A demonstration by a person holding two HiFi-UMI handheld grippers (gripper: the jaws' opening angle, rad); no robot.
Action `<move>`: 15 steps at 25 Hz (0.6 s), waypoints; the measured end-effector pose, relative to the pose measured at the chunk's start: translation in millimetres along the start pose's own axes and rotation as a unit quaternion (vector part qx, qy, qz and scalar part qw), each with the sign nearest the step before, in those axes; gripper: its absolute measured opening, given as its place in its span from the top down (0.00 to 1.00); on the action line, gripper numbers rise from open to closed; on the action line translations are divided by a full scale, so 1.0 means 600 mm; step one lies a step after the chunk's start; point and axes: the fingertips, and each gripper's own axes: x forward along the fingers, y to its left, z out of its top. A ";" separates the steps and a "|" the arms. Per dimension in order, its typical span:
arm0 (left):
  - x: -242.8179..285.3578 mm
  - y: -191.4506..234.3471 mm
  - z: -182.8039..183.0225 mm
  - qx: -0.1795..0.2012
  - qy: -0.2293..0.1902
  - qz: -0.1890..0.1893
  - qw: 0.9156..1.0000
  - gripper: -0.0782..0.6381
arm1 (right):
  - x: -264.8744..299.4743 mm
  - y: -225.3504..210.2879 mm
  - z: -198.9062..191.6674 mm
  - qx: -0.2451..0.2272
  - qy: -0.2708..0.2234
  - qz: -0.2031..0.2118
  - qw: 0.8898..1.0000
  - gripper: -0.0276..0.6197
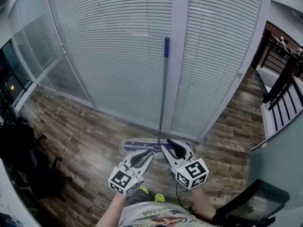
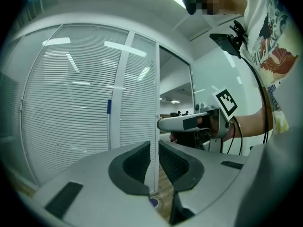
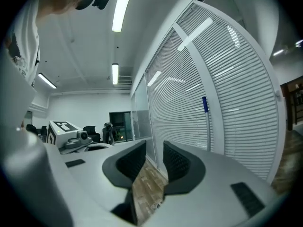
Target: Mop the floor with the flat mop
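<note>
1. Flat mop (image 1: 163, 98): it stands upright on its own against the glass partition (image 1: 109, 56), and no tool holds it. The handle runs up in front of the closed blinds, just beside the white post (image 1: 182, 56). The blue grip (image 1: 166, 47) forms the top end.
2. Mop head (image 1: 136, 146): it lies flat on the wood-plank floor (image 1: 85, 136) at the foot of the partition. The tips of both tools hide part of it in the head view.
3. Left tool (image 1: 147, 153): it is held low in front of the person and points toward the mop head. In the left gripper view the left tool (image 2: 155, 148) is clenched down to a thin slit, and nothing lies between the pads. The mop handle (image 2: 109, 131) stands off to its left, well clear of the jaws.
4. Right tool (image 1: 171, 143): it is held just beside the left tool and points the same way. In the right gripper view the right tool (image 3: 154, 150) is released. The jaws stand slightly apart, and only floor shows through the gap. The mop handle (image 3: 207, 126) stands off to its right, apart from the jaws.
5. The right tool (image 2: 189, 123) also shows in the left gripper view, with a hand (image 2: 223, 126) on its grip.
6. Surroundings: a dark railing (image 1: 284, 84) stands to the right, and yellow-green shoes (image 1: 159, 197) show below the tools.
</note>
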 end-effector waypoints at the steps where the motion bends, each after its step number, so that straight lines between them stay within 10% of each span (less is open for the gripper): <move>1: 0.014 0.015 -0.001 0.000 0.001 -0.001 1.000 0.84 | 0.015 -0.014 0.002 -0.002 0.001 -0.002 1.000 0.81; 15: 0.251 0.316 0.023 0.017 0.005 -0.071 0.997 0.71 | 0.294 -0.228 0.061 -0.011 0.008 -0.066 0.998 0.76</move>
